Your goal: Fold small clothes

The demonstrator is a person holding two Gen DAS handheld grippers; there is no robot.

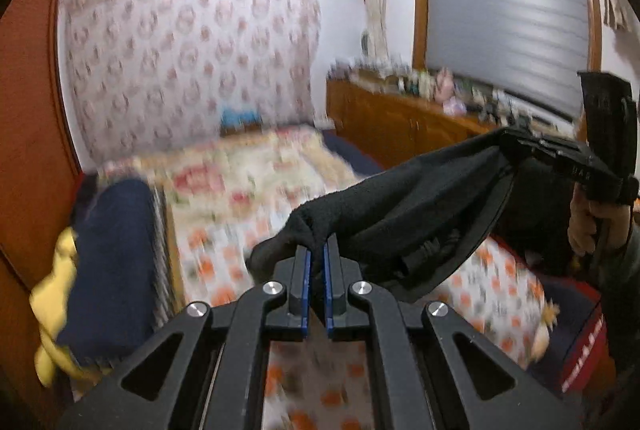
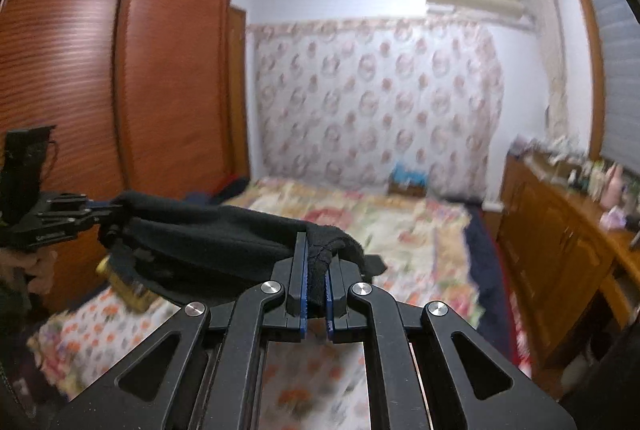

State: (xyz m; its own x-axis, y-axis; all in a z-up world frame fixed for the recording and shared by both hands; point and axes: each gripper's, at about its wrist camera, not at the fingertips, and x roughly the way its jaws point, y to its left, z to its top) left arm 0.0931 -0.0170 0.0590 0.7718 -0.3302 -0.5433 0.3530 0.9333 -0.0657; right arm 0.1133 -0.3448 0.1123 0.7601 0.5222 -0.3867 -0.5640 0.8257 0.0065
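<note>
A small black fleece garment point(image 1: 416, 198) hangs stretched in the air between my two grippers, above the bed. My left gripper point(image 1: 318, 250) is shut on one end of it. My right gripper point(image 2: 318, 254) is shut on the other end point(image 2: 224, 230). Each gripper shows in the other's view: the right one at the right edge point(image 1: 560, 158), the left one at the left edge point(image 2: 68, 214). The garment sags in the middle and a dark band runs along its lower edge.
A bed with a floral orange-and-white quilt point(image 2: 400, 230) lies below. A dark blue and yellow pile point(image 1: 108, 262) sits at the bed's left. A wooden wardrobe point(image 2: 120, 78) stands on the left, a cluttered wooden cabinet point(image 2: 568, 230) under the window on the right.
</note>
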